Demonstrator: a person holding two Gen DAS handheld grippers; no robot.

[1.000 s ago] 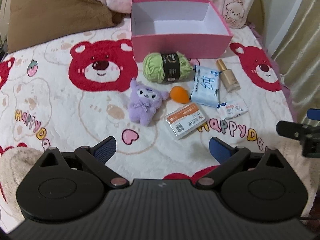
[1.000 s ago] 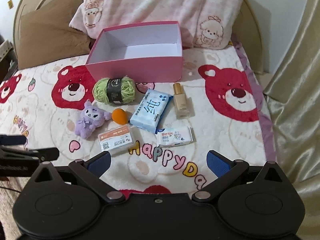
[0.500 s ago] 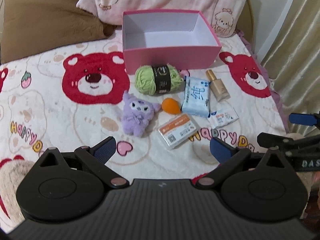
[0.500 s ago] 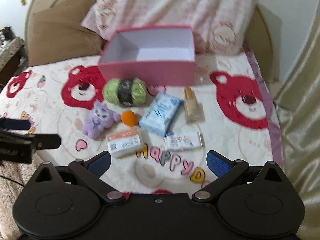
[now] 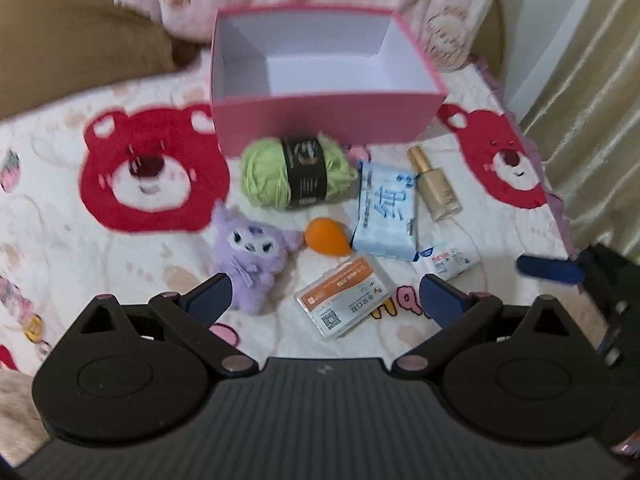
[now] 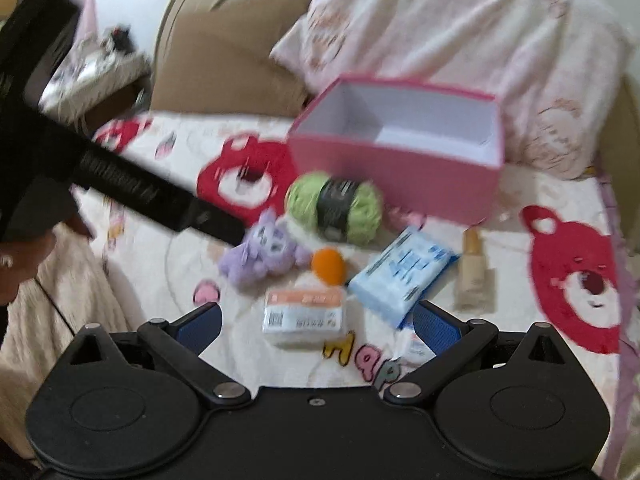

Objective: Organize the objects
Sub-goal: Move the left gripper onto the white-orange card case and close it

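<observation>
Box (image 5: 326,120): lay open-topped, long side across the view.
Left claw (image 5: 324,300): wide apart, w/ nothing held.
Right claw (image 6: 318,324): wide apart, empty.

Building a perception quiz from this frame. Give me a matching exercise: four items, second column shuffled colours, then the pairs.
Items:
1. yarn ball
2. plush toy
3. box
4. egg-shaped sponge

Colours:
A. orange
B. pink outside, white inside
C. green with a black band
D. purple

Pairs: 1-C, 2-D, 3-B, 4-A
</observation>
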